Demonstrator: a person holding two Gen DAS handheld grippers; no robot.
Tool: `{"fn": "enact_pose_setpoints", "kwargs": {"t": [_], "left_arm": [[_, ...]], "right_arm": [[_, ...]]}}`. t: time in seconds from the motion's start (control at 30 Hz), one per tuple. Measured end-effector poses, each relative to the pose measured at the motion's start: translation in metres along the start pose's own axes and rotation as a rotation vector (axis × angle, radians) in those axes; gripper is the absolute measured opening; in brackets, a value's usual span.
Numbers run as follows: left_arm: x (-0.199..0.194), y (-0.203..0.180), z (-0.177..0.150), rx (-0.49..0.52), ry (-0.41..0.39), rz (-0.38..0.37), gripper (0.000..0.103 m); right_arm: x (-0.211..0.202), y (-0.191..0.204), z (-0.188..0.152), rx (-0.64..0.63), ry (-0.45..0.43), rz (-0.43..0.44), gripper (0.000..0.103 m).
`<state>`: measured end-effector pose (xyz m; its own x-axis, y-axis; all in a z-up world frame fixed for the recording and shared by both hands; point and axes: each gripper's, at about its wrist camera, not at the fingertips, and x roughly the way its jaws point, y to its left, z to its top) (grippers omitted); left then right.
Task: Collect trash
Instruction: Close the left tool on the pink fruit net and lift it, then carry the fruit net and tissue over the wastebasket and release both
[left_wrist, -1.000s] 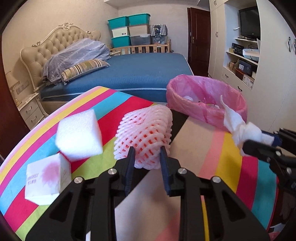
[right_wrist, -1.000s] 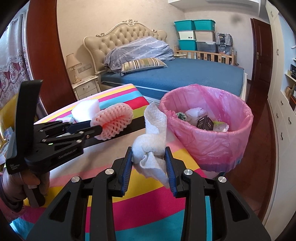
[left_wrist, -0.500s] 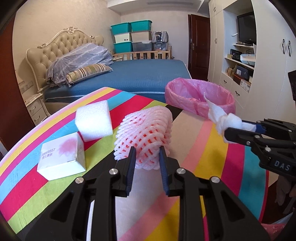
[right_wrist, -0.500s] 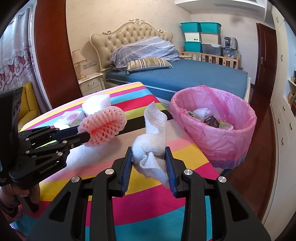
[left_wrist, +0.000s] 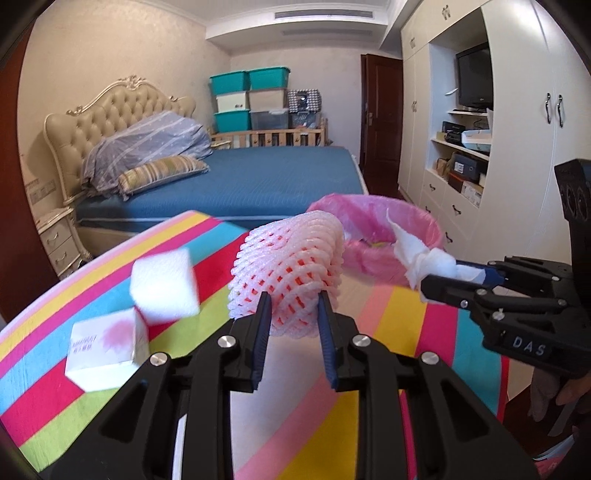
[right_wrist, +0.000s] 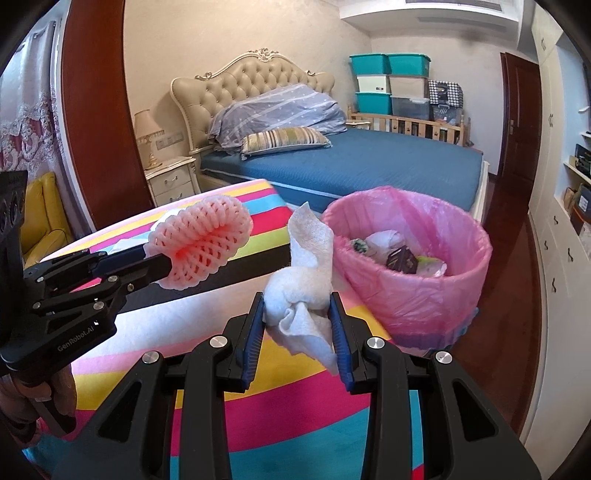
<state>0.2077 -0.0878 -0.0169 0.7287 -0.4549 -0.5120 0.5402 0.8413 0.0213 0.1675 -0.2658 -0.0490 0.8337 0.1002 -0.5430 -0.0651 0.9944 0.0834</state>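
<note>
Right now the pink foam fruit net (left_wrist: 288, 273) is pinched at its near end between the blue pads of the left gripper (left_wrist: 291, 314), whose jaws stand narrow and clamped on it, and the net hangs clear above the striped tablecloth (left_wrist: 399, 325). In the right wrist view the same net (right_wrist: 201, 243) juts out to the right from that gripper's black fingers, held over the table's left part. The crumpled white tissue (right_wrist: 306, 291) sits squeezed between the pads of the right gripper (right_wrist: 297, 314), one loose corner standing up and another drooping toward the near edge; from the left wrist view the tissue (left_wrist: 421, 258) shows at the tip of the right gripper, in front of the bin. The pink-lined trash bin (right_wrist: 469, 258) stands just beyond the table's far right edge, already holding wrappers and a small dark carton. On the cloth to the left lie a white foam block (left_wrist: 164, 284) and a small white box (left_wrist: 103, 347), just beside each other. A bed (right_wrist: 369, 166) with blue cover fills the far room.
</note>
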Motion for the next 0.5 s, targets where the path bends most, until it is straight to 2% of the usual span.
{"fn": "enact_pose_setpoints", "kwargs": {"t": [0.5], "left_arm": [[0.042, -0.038, 0.057, 0.062, -0.048, -0.105, 0.025]], "right_arm": [[0.0, -0.061, 0.024, 0.062, -0.058, -0.096, 0.033]]}}
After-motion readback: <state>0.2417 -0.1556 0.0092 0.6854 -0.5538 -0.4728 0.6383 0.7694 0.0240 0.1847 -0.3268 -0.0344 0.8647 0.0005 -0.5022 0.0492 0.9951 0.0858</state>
